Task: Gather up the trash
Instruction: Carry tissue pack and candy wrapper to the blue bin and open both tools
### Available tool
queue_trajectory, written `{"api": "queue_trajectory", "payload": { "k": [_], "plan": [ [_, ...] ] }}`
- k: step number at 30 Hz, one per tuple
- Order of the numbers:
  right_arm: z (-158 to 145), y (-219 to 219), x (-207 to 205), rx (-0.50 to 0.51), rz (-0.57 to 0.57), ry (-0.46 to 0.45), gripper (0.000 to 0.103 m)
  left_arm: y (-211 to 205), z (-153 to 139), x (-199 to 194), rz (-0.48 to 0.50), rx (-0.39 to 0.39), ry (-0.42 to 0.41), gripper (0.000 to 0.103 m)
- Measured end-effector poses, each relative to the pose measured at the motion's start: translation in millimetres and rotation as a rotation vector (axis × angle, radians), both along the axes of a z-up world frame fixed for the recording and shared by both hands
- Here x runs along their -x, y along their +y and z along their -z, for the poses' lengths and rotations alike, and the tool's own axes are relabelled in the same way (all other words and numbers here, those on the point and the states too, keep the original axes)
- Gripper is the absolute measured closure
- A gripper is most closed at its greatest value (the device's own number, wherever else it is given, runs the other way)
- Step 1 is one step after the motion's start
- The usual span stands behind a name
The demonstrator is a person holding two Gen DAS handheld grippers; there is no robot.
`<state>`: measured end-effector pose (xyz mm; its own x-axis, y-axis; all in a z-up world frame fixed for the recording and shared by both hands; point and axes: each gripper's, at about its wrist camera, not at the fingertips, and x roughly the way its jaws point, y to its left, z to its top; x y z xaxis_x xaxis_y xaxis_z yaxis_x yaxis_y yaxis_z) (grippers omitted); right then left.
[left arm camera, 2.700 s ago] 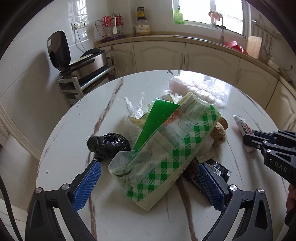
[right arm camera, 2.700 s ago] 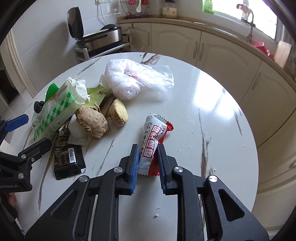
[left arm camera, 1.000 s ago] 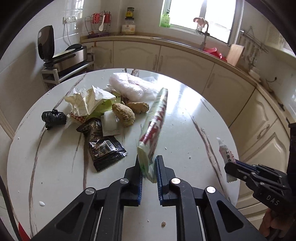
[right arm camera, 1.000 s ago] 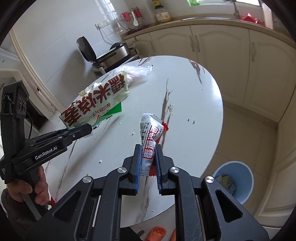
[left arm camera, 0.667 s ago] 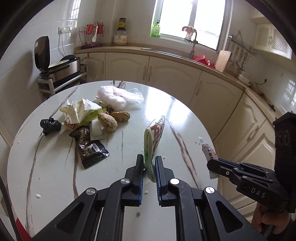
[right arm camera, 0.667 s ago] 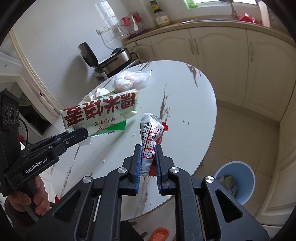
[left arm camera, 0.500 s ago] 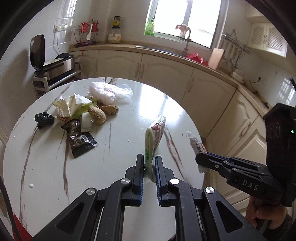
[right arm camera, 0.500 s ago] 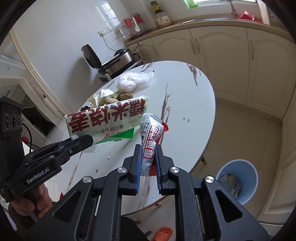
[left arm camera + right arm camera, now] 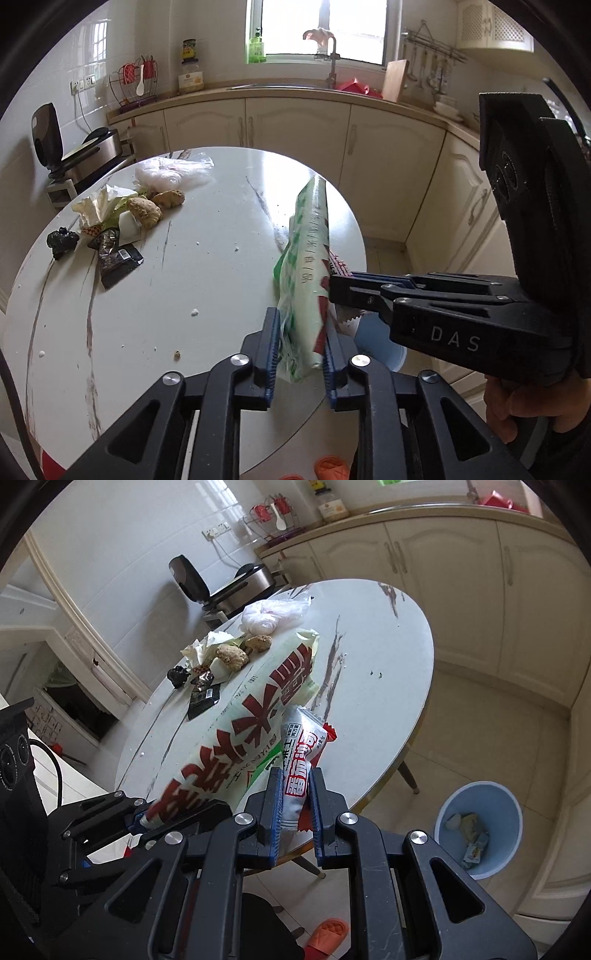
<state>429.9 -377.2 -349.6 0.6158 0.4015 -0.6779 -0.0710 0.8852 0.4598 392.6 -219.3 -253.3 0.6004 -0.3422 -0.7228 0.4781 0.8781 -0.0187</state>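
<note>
My left gripper point(image 9: 298, 345) is shut on a large green-and-white bag with red characters point(image 9: 306, 266), held in the air past the table's near right edge; the bag also shows in the right wrist view point(image 9: 255, 734). My right gripper point(image 9: 294, 812) is shut on a small white-and-red snack wrapper point(image 9: 301, 753), right beside the bag. The right gripper also shows in the left wrist view point(image 9: 343, 288). A light blue trash bin point(image 9: 478, 825) with some wrappers inside stands on the floor below and to the right.
On the round white marble table point(image 9: 155, 295) lies a pile of trash: a black wrapper point(image 9: 116, 258), a black crumpled bag point(image 9: 62, 240), ginger pieces point(image 9: 146, 210), crumpled paper point(image 9: 96, 206) and a white plastic bag point(image 9: 168, 173). Cabinets curve behind. An orange slipper point(image 9: 327, 938) lies on the floor.
Both grippers have carried their wrappers away from the pile, past the table's edge and closer together. The blue bin has come nearer in the right wrist view.
</note>
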Motion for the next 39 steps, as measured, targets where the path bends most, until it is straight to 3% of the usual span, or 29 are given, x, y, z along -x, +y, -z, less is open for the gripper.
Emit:
{"api": "queue_trajectory", "payload": {
  "k": [3,10,17,25,35,39],
  "plan": [
    [3.7,-3.4,-1.1,-0.003,0.000,0.007,0.089,-7.9,3.2,-2.0,-0.005,-0.006,-0.014,0.073],
    [0.4,-11.6,0.8,-0.022,0.008,-0.028,0.089,-20.1,-0.7,2.9,0.027,-0.022,-0.075,0.092],
    [-8.6,-39.3,11.8,-0.049,0.060,-0.073,0.090,-32.7,-12.6,0.0,0.076,0.040,-0.093,0.095],
    [-13.4,-103.2,38.9,-0.007,0.207,-0.099,0.090,-104.3,-15.1,-22.5,0.195,0.065,-0.062,0.094],
    [55.2,-191.0,38.2,-0.016,0.377,0.041,0.090,-202.9,54.6,-101.9,0.280,-0.003,0.091,0.093],
    [88.8,-219.0,33.8,-0.020,0.422,0.108,0.090,-229.8,78.4,-126.4,0.280,-0.053,0.080,0.083]
  ]
}}
